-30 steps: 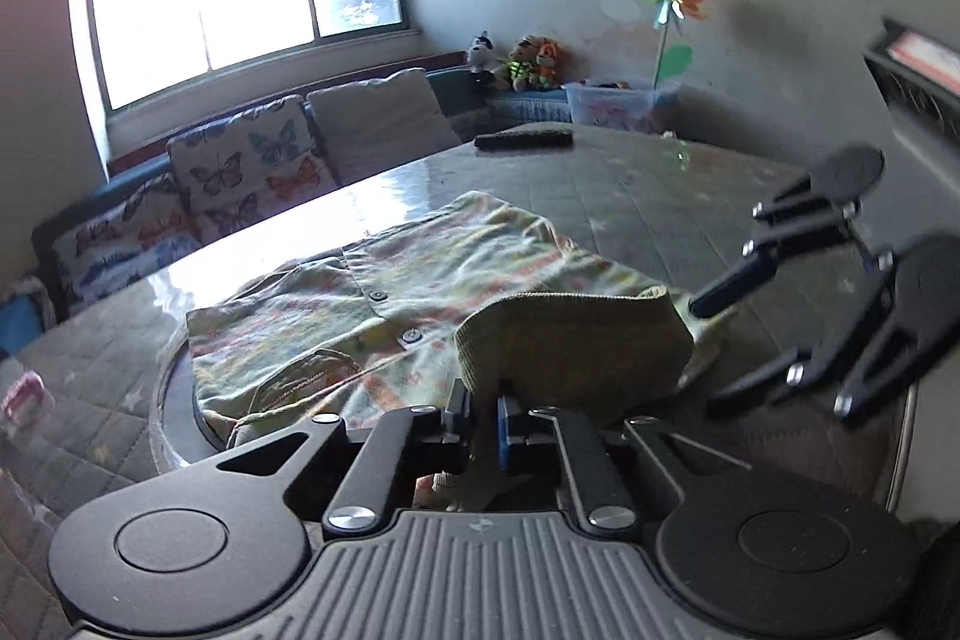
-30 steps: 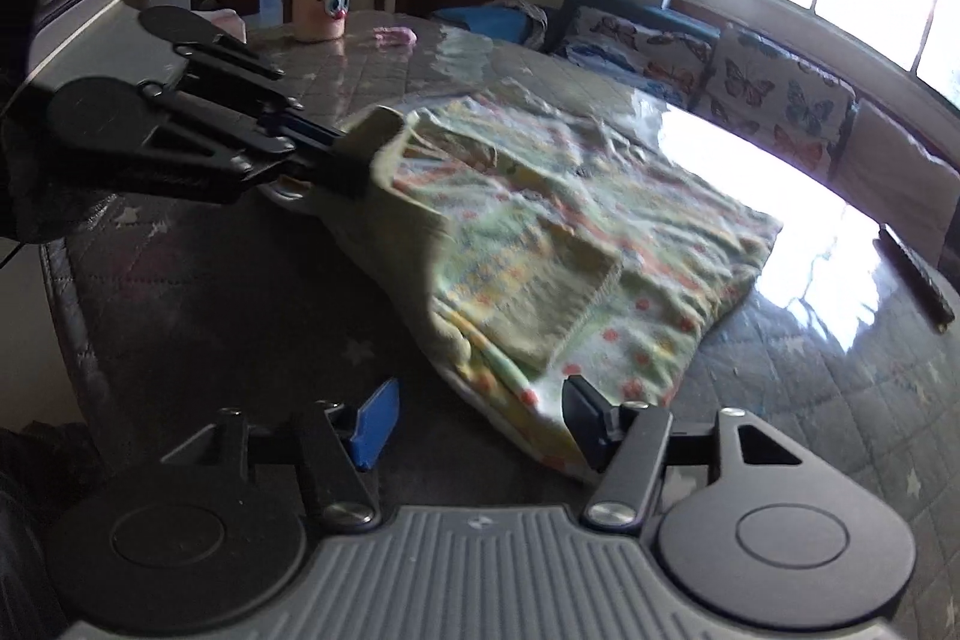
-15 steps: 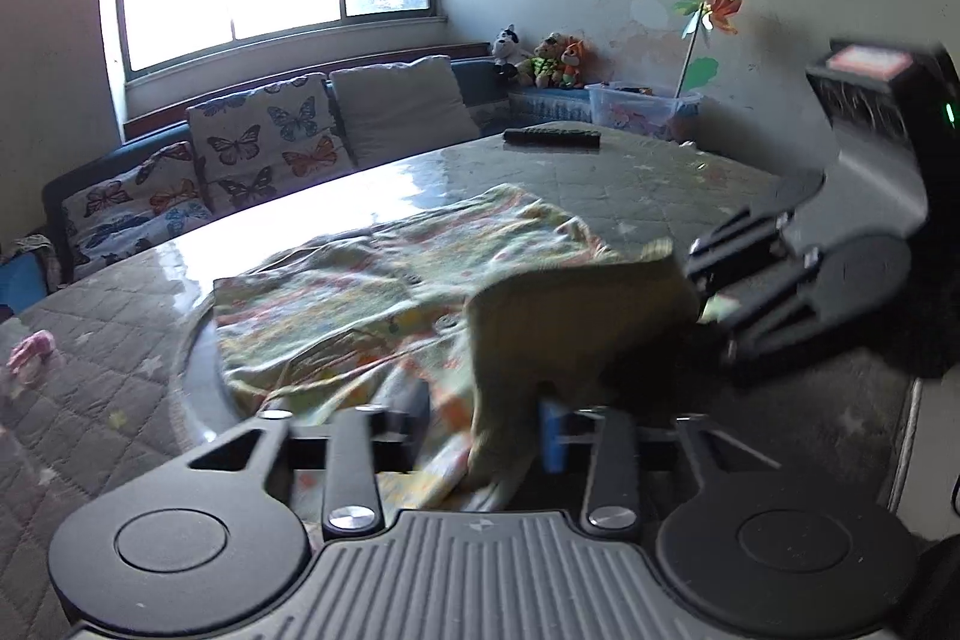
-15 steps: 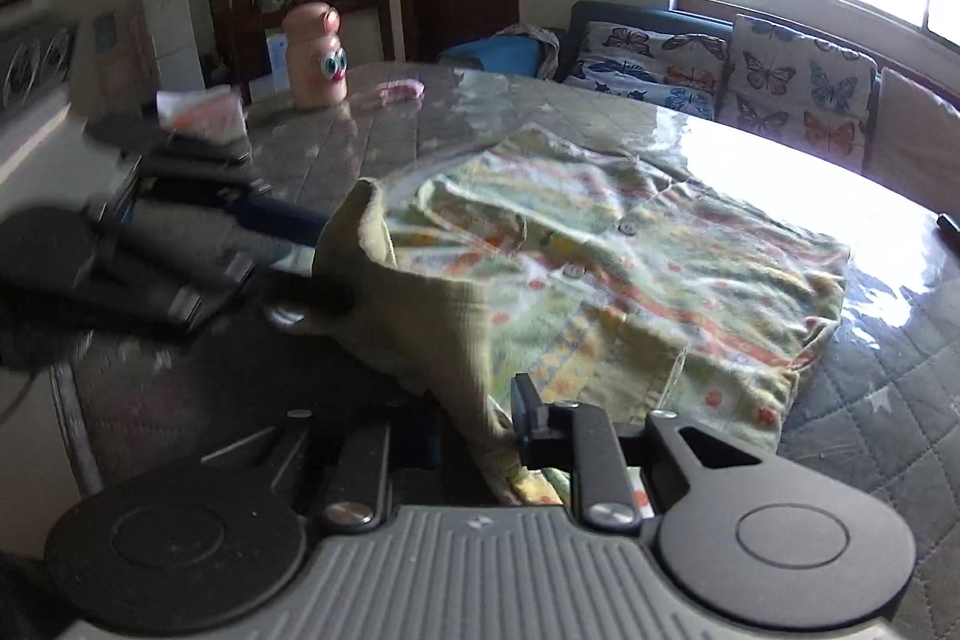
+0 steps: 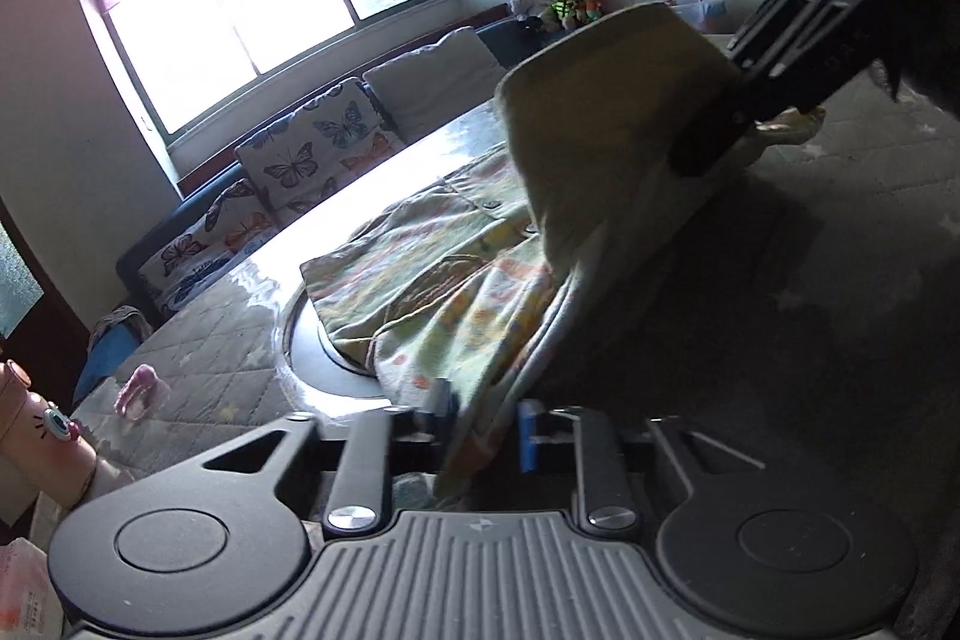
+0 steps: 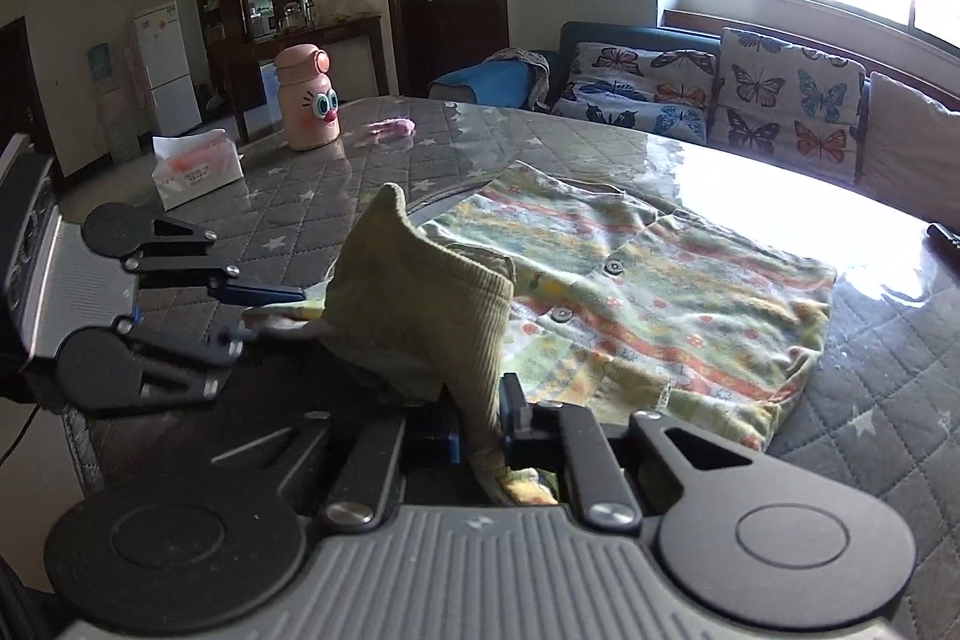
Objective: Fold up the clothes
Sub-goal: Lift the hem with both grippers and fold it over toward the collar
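A small yellow-green patterned shirt (image 6: 660,292) with buttons lies on the round table (image 6: 888,388). Its olive ribbed edge (image 6: 420,304) is raised off the table and stretched between my two grippers. My right gripper (image 6: 480,430) is closing, with its pads pressing on one end of that edge. My left gripper (image 5: 483,418) is closing too and pinches the shirt's (image 5: 432,274) other end. Each gripper shows in the other's view: the left gripper (image 6: 282,310) at the left, the right gripper (image 5: 738,118) at the upper right.
A pink cartoon bottle (image 6: 306,100), a tissue pack (image 6: 195,166) and a small pink item (image 6: 393,127) stand on the table's far side. A dark remote (image 6: 945,238) lies at its right edge. A sofa with butterfly cushions (image 6: 750,100) runs under the window.
The right gripper, open beside the shirt's edge a second ago, has shut on it. The left gripper let go, then took hold again. The olive edge now hangs higher between them.
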`<control>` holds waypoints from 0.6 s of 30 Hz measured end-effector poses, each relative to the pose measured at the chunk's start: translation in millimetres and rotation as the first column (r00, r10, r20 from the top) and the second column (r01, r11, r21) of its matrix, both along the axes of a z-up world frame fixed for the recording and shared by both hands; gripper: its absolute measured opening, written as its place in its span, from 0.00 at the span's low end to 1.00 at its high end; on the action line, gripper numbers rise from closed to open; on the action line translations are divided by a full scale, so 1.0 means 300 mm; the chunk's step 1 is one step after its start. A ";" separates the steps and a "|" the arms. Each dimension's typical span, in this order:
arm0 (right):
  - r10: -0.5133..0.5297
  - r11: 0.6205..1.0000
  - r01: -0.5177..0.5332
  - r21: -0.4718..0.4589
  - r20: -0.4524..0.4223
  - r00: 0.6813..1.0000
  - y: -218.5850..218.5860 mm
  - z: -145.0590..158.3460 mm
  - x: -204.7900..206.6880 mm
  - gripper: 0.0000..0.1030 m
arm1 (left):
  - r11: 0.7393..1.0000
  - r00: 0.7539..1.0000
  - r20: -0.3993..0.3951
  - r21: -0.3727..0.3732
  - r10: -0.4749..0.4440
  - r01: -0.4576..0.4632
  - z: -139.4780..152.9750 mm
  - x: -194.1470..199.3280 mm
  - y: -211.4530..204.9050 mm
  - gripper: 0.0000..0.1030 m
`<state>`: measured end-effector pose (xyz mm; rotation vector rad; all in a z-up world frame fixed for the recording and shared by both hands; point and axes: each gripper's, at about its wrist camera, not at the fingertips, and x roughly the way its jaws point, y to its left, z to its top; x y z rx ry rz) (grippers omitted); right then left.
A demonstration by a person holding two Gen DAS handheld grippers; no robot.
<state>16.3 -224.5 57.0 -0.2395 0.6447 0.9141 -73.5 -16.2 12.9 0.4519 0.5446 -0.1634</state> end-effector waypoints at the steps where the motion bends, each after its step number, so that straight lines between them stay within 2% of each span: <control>1: 0.003 1.000 -0.003 0.002 0.006 1.000 -0.003 0.005 -0.007 0.08 | 1.000 1.000 0.009 -0.008 -0.001 0.001 0.012 -0.008 0.003 0.09; 6: 0.042 0.999 -0.043 0.018 0.038 0.998 -0.048 0.064 -0.060 0.08 | 0.999 0.999 0.039 -0.026 -0.027 0.028 0.082 -0.086 -0.009 0.07; 14: 0.133 0.990 -0.133 0.036 -0.003 0.991 -0.177 0.196 -0.240 0.08 | 0.987 0.995 -0.007 -0.124 -0.103 0.102 0.246 -0.322 -0.063 0.07; 18: 0.156 0.988 -0.155 0.027 -0.022 0.988 -0.196 0.244 -0.273 0.08 | 0.981 0.994 -0.012 -0.164 -0.108 0.104 0.286 -0.336 -0.064 0.07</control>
